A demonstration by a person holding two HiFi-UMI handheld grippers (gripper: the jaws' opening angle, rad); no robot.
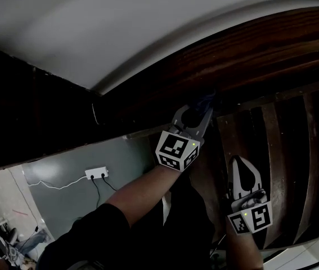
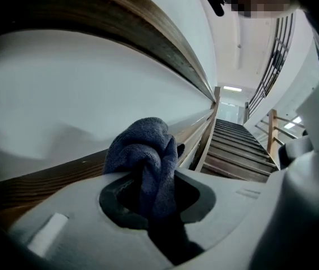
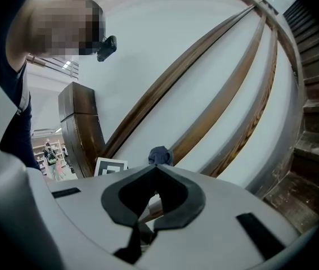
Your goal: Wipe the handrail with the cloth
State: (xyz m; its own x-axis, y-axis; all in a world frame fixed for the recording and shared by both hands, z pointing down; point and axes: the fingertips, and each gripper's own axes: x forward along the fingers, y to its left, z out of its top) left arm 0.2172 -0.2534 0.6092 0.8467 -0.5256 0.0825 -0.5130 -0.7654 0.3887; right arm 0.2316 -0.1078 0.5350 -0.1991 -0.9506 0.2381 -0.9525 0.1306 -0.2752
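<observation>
A bunched blue terry cloth [image 2: 142, 151] is being pinched by the left gripper [image 2: 148, 180] against the curved wooden handrail [image 1: 249, 44]. The right gripper [image 3: 153, 171] is being held closed, empty.

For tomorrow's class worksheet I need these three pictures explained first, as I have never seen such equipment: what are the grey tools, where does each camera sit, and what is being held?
No robot here: a person holds a two-jaw gripper in each hand. The head view comes from a camera on the person's head; the other two cameras ride on the grippers and look along their jaws. The left gripper is shut on a blue cloth, held up at the dark wooden handrail along a white wall beside the stairs. The right gripper is shut and empty, lower down.
</observation>
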